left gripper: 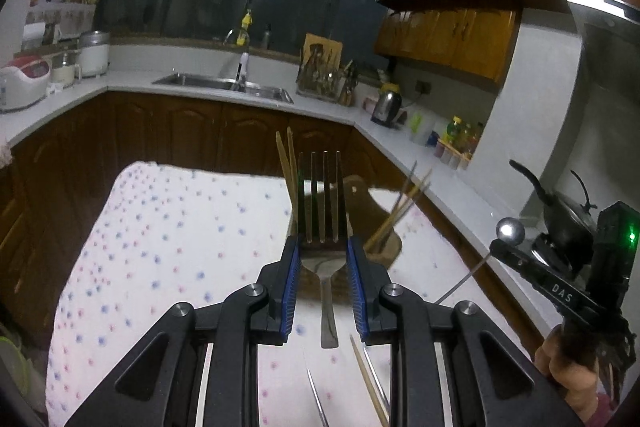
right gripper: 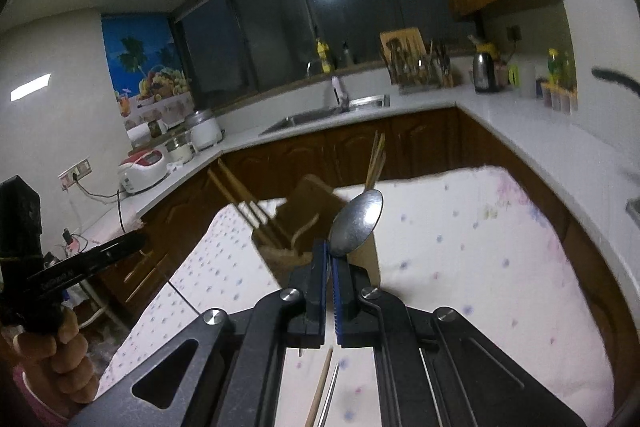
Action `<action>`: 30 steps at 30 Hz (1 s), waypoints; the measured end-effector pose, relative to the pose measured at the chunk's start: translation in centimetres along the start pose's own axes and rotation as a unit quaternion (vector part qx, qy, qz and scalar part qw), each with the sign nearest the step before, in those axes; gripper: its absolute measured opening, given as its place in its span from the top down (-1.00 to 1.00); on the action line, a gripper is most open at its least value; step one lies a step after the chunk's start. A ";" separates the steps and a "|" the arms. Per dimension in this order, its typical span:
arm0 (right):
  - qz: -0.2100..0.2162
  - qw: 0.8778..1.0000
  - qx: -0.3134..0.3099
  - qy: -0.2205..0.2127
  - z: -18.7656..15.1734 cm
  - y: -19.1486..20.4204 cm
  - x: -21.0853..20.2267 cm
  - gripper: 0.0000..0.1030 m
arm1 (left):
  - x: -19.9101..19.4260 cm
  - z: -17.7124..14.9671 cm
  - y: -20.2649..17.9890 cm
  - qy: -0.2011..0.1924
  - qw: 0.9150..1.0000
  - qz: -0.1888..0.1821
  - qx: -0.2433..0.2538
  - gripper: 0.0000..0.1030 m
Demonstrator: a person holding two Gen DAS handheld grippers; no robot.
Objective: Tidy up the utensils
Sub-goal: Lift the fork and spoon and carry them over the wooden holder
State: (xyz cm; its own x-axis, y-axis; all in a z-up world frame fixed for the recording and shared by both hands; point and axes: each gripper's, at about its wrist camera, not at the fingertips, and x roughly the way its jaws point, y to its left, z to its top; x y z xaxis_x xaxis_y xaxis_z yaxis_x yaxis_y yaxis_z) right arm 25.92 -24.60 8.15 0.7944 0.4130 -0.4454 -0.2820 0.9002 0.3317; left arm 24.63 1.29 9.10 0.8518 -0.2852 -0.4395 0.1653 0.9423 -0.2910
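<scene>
In the left wrist view my left gripper (left gripper: 323, 247) is shut on a steel fork (left gripper: 322, 199), pads against its neck, tines pointing away and handle hanging back toward the camera. Beyond it a brown wooden utensil holder (left gripper: 386, 231) stands on the cloth with chopsticks (left gripper: 287, 163) sticking out. My right gripper (right gripper: 330, 255) is shut on a steel spoon (right gripper: 358, 223), bowl raised in front of the same holder (right gripper: 308, 215). A hand carries that right gripper (left gripper: 504, 251) at the left view's right edge, and the left gripper (right gripper: 132, 243) shows at the right view's left edge.
A white dotted cloth (left gripper: 160, 247) covers the table. A loose chopstick (left gripper: 368, 379) and thin metal utensils (left gripper: 316, 399) lie on it under the grippers. An L-shaped counter with a sink (left gripper: 224, 85), kettle (left gripper: 386, 105) and rice cookers (left gripper: 24, 83) rings the table; a wok (left gripper: 568, 215) sits at right.
</scene>
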 end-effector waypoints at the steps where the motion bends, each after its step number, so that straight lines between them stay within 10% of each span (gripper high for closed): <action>1: -0.001 1.000 -0.002 -0.005 0.3 0.0 0.2 0.95 | 0.3 0.2 0.0 -0.004 1.000 0.000 0.001 0.59; 15: -0.035 0.997 -0.044 -0.055 5.7 0.4 5.4 0.95 | 8.5 4.5 -0.7 -0.067 0.997 0.008 0.024 0.59; 30: -0.049 0.995 -0.091 -0.010 1.9 0.7 11.1 0.95 | 18.1 -0.2 0.1 -0.043 0.999 0.026 0.006 0.59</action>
State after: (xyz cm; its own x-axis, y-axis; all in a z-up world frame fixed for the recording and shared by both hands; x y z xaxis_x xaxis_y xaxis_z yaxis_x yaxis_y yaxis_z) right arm 35.58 -19.60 4.98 0.8332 0.3200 -0.4511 -0.2933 0.9471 0.1301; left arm 39.97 -3.83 1.00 0.8985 -0.2206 -0.3795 0.1258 0.9577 -0.2589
